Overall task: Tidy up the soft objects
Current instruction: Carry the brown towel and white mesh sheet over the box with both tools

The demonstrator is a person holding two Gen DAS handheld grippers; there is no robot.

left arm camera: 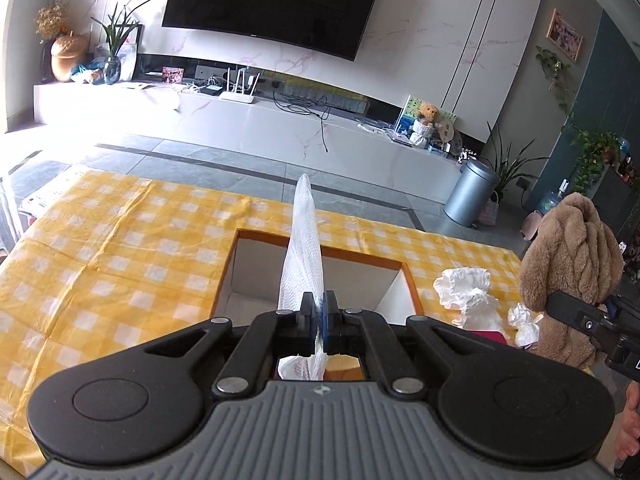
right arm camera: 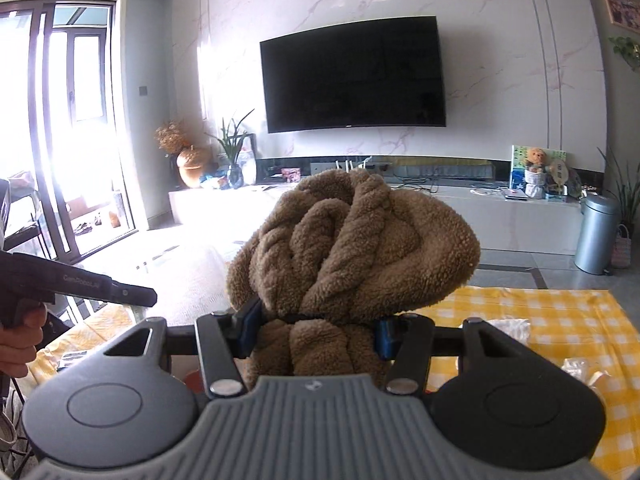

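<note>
My left gripper (left arm camera: 320, 322) is shut on a white mesh cloth (left arm camera: 303, 248) that stands up between its fingers, above an open box with an orange rim (left arm camera: 320, 249) on the yellow checked tablecloth (left arm camera: 120, 256). My right gripper (right arm camera: 316, 330) is shut on a bunched brown fleece cloth (right arm camera: 352, 240), held up above the table. The same fleece cloth (left arm camera: 572, 264) and the right gripper show at the right edge of the left wrist view. The left gripper's body (right arm camera: 80, 286) shows at the left of the right wrist view.
Crumpled white tissues (left arm camera: 464, 286) lie on the table right of the box, more white pieces (right arm camera: 576, 368) at the right. Beyond the table are grey floor, a TV console (left arm camera: 240, 116), a metal bin (left arm camera: 470, 192) and plants.
</note>
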